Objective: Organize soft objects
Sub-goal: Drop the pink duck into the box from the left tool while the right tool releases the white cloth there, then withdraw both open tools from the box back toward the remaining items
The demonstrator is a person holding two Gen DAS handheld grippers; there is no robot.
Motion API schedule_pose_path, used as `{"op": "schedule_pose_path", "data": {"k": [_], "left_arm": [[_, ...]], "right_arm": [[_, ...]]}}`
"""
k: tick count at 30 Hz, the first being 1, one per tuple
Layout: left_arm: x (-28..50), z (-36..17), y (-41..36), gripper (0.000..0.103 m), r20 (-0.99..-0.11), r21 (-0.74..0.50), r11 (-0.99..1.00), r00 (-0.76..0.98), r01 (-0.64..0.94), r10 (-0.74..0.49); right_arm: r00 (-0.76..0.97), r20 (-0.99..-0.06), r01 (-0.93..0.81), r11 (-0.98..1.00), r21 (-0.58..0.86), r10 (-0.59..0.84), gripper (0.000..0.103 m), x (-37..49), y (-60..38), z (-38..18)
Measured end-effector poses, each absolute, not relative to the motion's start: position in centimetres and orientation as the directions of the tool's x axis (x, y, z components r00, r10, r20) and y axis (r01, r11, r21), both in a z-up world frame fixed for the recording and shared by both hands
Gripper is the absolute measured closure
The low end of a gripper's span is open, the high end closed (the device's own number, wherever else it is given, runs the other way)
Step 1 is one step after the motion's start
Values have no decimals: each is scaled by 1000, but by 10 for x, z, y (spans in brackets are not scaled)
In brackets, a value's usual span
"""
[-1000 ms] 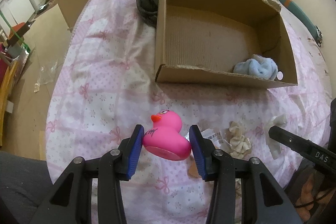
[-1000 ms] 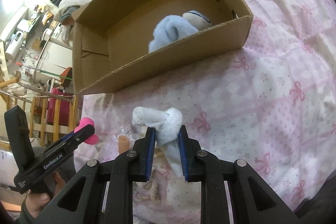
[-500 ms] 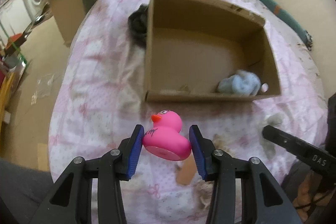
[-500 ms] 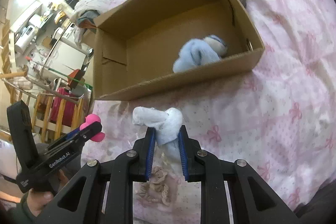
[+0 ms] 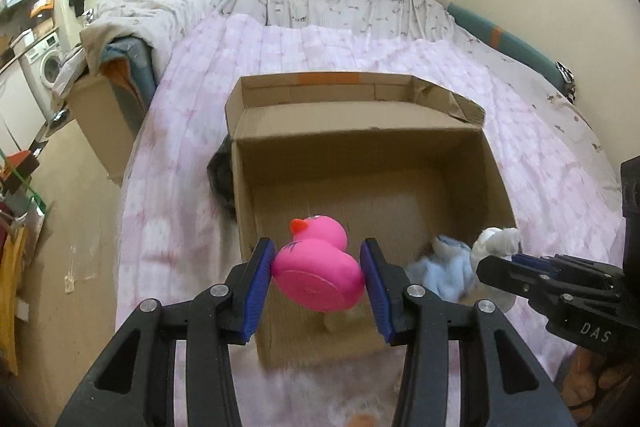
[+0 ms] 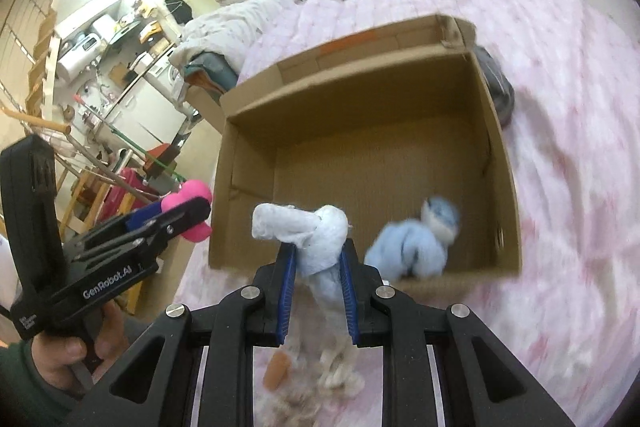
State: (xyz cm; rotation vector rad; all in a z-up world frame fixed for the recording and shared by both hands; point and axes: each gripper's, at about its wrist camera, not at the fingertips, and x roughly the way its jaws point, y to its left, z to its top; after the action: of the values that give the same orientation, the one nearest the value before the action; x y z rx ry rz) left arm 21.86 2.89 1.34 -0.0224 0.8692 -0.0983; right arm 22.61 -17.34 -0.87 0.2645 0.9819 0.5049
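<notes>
Holding the pink duck (image 5: 318, 269) clamped in our left gripper (image 5: 318, 277) above the cardboard box (image 5: 360, 147), we are gripping a white knotted cloth (image 6: 316, 243) (near edge) in our right gripper (image 6: 318, 291)

The room is lit by soft, warm indoor light, and the brightest patch is the ceiling at the top left of the right wrist view. Both pictures bulge like a fishbowl, with dark round corners and bent walls. The cardboard box (image 5: 362, 163) is dim and shadowy inside. In the right wrist view the pink bed cover (image 6: 580, 75) and the blue soft toy (image 6: 416, 247) are smeared with blur. In the left wrist view the bed near the bottom edge is fuzzy, while the pink duck (image 5: 318, 267) looks sharp.
</notes>
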Motion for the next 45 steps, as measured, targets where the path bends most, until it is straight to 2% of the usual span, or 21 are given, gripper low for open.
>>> {"op": "schedule_pose_path", "data": {"k": [5,14,34,36,37,40,41,45], "left_arm": [[230,-14,35,62,-772,-51,997,631,50,-71],[235,-31,32,66,-790,-52,997,609,50,-72],[237,-36,32,64,-806,-88,995,584,45,-97],[236,-36,33,60,-805,-86,995,585,42,-94],[236,-35,33,57,-803,-87,995,589,40,-94],[235,-33,34,44,-796,-87,996,598,37,-92],[235,-32,34,39,-794,-85,996,601,37,-90],[234,-29,34,37,-789,-84,996,608,39,-90]], "right_arm": [[475,-732,-316,871,376,489,80,246,-165,-21],[446,-766,-295,884,363,464,80,249,-159,-53],[449,-759,-258,882,395,472,79,254,-164,-55],[449,-752,-256,875,410,483,76,254,-164,-54],[451,-749,-256,874,413,486,70,253,-165,-54],[485,-729,-253,875,413,483,33,250,-168,-50],[500,-719,-253,875,412,483,33,249,-169,-48],[509,-712,-252,874,415,484,32,248,-171,-45]]}}
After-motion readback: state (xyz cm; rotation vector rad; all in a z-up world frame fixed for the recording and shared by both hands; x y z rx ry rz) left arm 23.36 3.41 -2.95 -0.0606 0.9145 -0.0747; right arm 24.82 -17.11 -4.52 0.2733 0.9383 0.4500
